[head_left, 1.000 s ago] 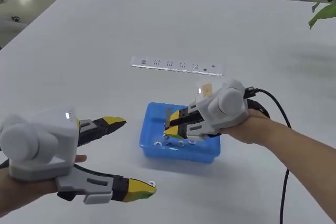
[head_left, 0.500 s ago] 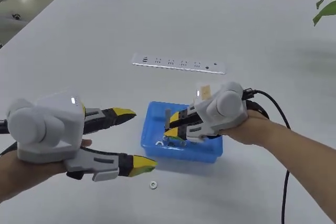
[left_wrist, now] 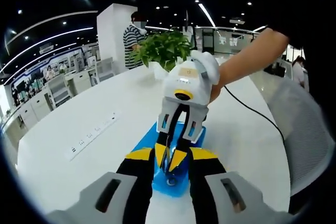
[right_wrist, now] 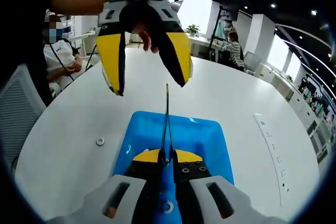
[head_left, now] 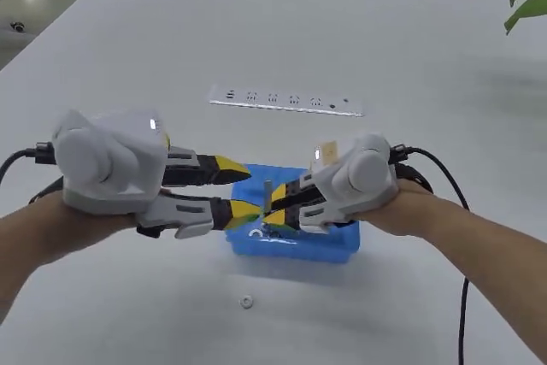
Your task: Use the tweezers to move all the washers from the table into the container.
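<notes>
Above the container [head_left: 335,245] my right claw [right_wrist: 167,157] pinches the tweezers [right_wrist: 167,111], my left claw [head_left: 244,191] gapes wide at its rim

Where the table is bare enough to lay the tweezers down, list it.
Free: the table beyond the power strip, and the band between the strip and the blue container. In front of it lies one washer. Crowded: over the container, where the left gripper and right gripper meet at the tweezers.
</notes>
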A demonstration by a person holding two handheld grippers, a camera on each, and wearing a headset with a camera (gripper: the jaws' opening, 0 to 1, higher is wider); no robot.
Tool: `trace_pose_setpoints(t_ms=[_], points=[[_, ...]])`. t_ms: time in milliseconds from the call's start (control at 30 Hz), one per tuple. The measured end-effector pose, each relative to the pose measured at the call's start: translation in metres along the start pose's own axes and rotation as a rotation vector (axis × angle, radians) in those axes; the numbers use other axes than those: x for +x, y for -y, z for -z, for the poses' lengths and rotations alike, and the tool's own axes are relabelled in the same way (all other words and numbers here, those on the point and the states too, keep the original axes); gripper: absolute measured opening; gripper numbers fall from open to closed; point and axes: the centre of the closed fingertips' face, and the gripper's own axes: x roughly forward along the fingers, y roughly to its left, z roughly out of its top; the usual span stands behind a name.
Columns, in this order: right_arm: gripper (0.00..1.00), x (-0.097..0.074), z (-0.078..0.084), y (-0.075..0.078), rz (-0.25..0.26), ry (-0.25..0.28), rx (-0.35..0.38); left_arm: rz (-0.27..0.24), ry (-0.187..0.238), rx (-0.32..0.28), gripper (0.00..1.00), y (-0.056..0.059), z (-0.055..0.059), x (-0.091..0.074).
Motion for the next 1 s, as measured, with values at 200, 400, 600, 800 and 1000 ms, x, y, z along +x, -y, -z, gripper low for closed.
trace_pose_setpoints(t_ms=[200,400,600,800,1000], points=[[0.09,0.001,0.001,0.0,-0.006,0.001,-0.008,0.016,-0.019,0.039,0.2,-0.001,0.003,0.008],[0.09,0.001,0.001,0.0,-0.01,0.002,-0.015,0.037,-0.029,0.057,0.15,-0.001,0.005,0.014],[0.09,0.002,0.001,-0.001,-0.02,-0.001,-0.032,0.055,-0.038,0.074,0.1,-0.001,0.006,0.019],[0.1,0.002,0.001,-0.002,-0.024,-0.005,-0.042,0.067,-0.038,0.078,0.07,0.0,0.005,0.022],[0.11,0.001,0.001,-0.001,-0.019,-0.009,-0.045,0.072,-0.042,0.101,0.06,0.0,0.005,0.023]])
